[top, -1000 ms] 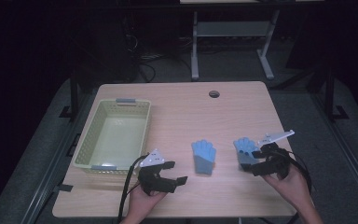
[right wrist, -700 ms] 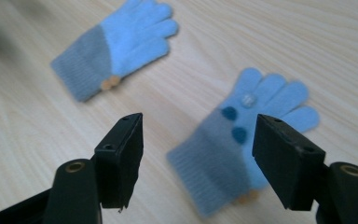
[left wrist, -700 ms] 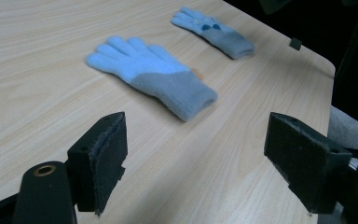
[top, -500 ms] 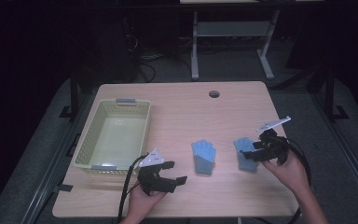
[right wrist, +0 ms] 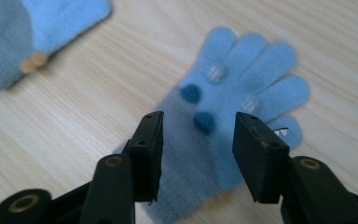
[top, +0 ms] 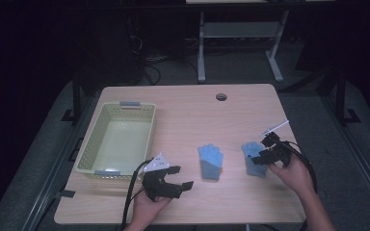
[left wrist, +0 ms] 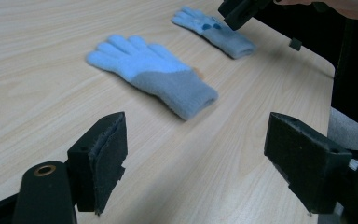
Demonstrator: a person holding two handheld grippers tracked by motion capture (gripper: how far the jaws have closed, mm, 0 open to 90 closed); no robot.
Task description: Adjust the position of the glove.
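A light wooden table (top: pixel 188 110) with a round cable hole is seen from above, and a pale green plastic basket (top: pixel 117 139) is parked along its left side. Two fuzzy light blue knit gloves with grey-blue cuffs are laid flat near the front edge, well apart from the basket. The left glove (top: pixel 210 161) is set at mid-table with fingers pointing away from the person, cuff toward them. The right glove (top: pixel 254 157), the one with dark blue dots, is laid the same way, long axis running front to back (maybe tilted a touch). The right gripper (right wrist: pixel 198 135) is held over its cuff end with the jaws half closed and just closing in, the glove between them but not yet pinched. The left gripper (top: pixel 169 184) is rested near the front edge, jaws spread wide, nothing held.
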